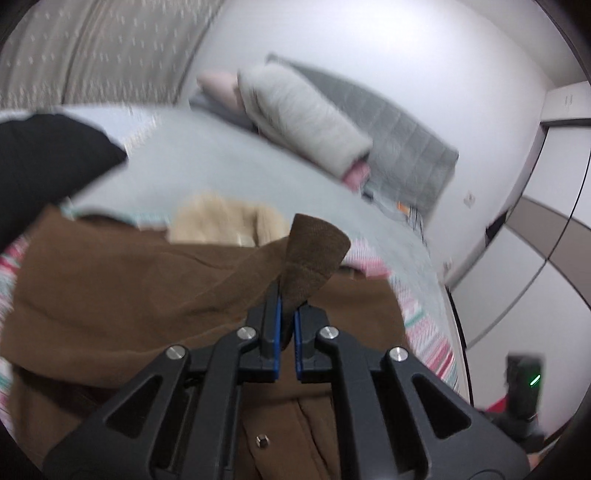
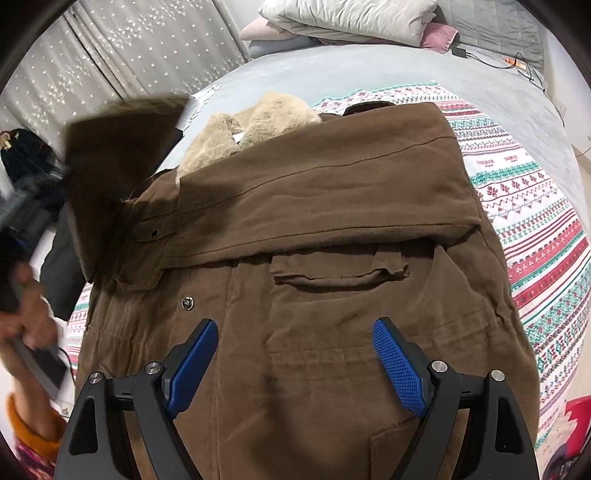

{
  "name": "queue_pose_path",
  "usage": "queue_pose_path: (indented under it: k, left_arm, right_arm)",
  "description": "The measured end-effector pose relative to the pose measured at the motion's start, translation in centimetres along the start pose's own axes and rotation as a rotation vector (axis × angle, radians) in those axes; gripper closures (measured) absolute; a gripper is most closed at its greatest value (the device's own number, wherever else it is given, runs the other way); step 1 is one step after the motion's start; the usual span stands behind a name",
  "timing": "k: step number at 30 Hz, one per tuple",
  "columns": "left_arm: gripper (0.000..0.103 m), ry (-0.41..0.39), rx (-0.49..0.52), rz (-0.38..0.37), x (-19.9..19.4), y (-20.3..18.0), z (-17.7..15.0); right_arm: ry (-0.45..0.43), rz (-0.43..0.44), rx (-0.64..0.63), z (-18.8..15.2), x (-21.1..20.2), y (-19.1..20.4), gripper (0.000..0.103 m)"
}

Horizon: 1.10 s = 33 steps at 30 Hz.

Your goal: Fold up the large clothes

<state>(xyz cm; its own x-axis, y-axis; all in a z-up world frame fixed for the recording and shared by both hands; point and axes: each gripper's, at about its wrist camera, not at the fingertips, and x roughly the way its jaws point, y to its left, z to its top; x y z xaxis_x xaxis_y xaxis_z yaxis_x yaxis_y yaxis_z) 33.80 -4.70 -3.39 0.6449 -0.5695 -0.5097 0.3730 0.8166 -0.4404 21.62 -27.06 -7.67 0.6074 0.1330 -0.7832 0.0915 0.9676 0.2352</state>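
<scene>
A brown coat (image 2: 332,332) with a beige fur-lined hood (image 2: 255,122) lies front-up on the bed. One sleeve (image 2: 332,192) is folded across its chest. My left gripper (image 1: 288,303) is shut on the cuff (image 1: 314,254) of the other sleeve, which sticks up from between the pads. In the right wrist view that lifted sleeve (image 2: 118,155) is a blurred brown shape at the left, above a person's hand (image 2: 26,317). My right gripper (image 2: 295,324) hangs open over the coat's lower front, nothing between its blue pads (image 2: 399,369).
A patterned red, green and white blanket (image 2: 535,229) lies under the coat on a grey sheet (image 2: 369,66). Folded quilts and pillows (image 2: 351,18) sit at the bed's head. A black garment (image 1: 48,155) lies at the left. Curtains (image 2: 110,48) hang behind; a wardrobe (image 1: 546,258) stands right.
</scene>
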Motion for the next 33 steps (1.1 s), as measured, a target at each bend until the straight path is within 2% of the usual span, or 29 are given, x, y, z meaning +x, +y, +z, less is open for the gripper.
queue_pose_path:
  k: [1, 2, 3, 5, 7, 9, 11, 13, 15, 17, 19, 20, 21, 23, 24, 26, 27, 28, 30, 33]
  left_arm:
    - [0.093, 0.054, 0.005, -0.010, 1.0, -0.2, -0.7]
    - [0.086, 0.150, 0.014, -0.025, 2.4, -0.3, -1.7]
    - [0.074, 0.245, 0.017, -0.032, 3.3, -0.5, -2.8]
    - [0.070, 0.345, 0.019, -0.048, 3.2, -0.1, -3.5]
    - [0.064, 0.327, 0.044, -0.057, 1.0, 0.2, -3.2]
    - [0.036, 0.257, 0.071, -0.042, -2.7, 1.3, -1.7]
    - [0.028, 0.212, 0.089, 0.027, -5.0, 2.6, -0.9]
    - [0.028, 0.191, 0.097, 0.143, -7.2, 4.7, -0.1]
    - [0.028, 0.122, 0.085, 0.254, -9.7, 7.5, 0.0]
    - [0.028, 0.071, 0.063, 0.269, -10.6, 10.0, -0.1]
    - [0.040, 0.032, -0.006, 0.284, -11.7, 12.9, -0.2]
    - [0.053, 0.007, -0.053, 0.262, -12.2, 14.5, -0.4]
    - [0.059, -0.008, -0.108, 0.232, -12.2, 16.0, -0.6]
    - [0.063, -0.022, -0.179, 0.205, -11.5, 17.7, -0.9]
    - [0.065, -0.028, -0.187, 0.204, -11.0, 17.9, -1.2]
    - [0.067, -0.035, -0.183, 0.207, -9.8, 17.8, -1.2]
    - [0.067, -0.039, -0.180, 0.201, -9.6, 17.7, -1.3]
    - [0.067, -0.041, -0.176, 0.193, -9.2, 17.6, -1.5]
    - [0.067, -0.052, -0.168, 0.177, -8.9, 17.2, -1.5]
    - [0.067, -0.058, -0.146, 0.162, -8.4, 16.6, -1.4]
  right_arm:
    - [-0.002, 0.003, 0.002, 0.0, 0.1, -0.1, 0.016]
    - [-0.005, 0.005, 0.003, 0.0, 0.2, -0.2, 0.016]
    - [-0.008, 0.005, 0.005, 0.1, 0.3, -0.2, 0.016]
    - [-0.009, -0.004, 0.010, 0.3, 0.4, -0.3, 0.016]
    - [0.005, 0.034, 0.011, 0.4, 0.4, -0.3, 0.016]
    - [0.021, 0.111, 0.024, 0.7, 0.2, 0.0, 0.016]
    - [0.015, 0.174, 0.034, 1.3, 0.1, 0.5, 0.016]
    - [0.007, 0.237, 0.045, 2.2, 0.5, 1.4, 0.016]
    - [0.018, 0.289, 0.049, 3.3, 1.5, 2.3, 0.016]
    - [0.029, 0.341, 0.044, 5.1, 3.2, 3.5, 0.016]
    - [0.030, 0.359, 0.054, 6.6, 5.1, 4.3, 0.018]
    - [0.027, 0.358, 0.059, 6.9, 5.8, 4.5, 0.018]
    - [0.026, 0.341, 0.064, 7.5, 7.1, 4.9, 0.021]
    - [0.038, 0.286, 0.067, 7.8, 9.0, 5.1, 0.026]
    - [0.055, 0.220, 0.059, 7.8, 10.3, 5.4, 0.032]
    - [0.084, 0.103, 0.012, 7.1, 12.4, 6.4, 0.056]
    - [0.073, 0.076, -0.020, 6.8, 12.8, 7.1, 0.075]
    - [0.061, 0.070, -0.044, 6.7, 12.8, 7.8, 0.085]
    - [0.020, 0.051, -0.090, 7.0, 11.6, 9.2, 0.095]
    - [-0.094, 0.062, -0.132, 8.5, 8.0, 10.4, 0.097]
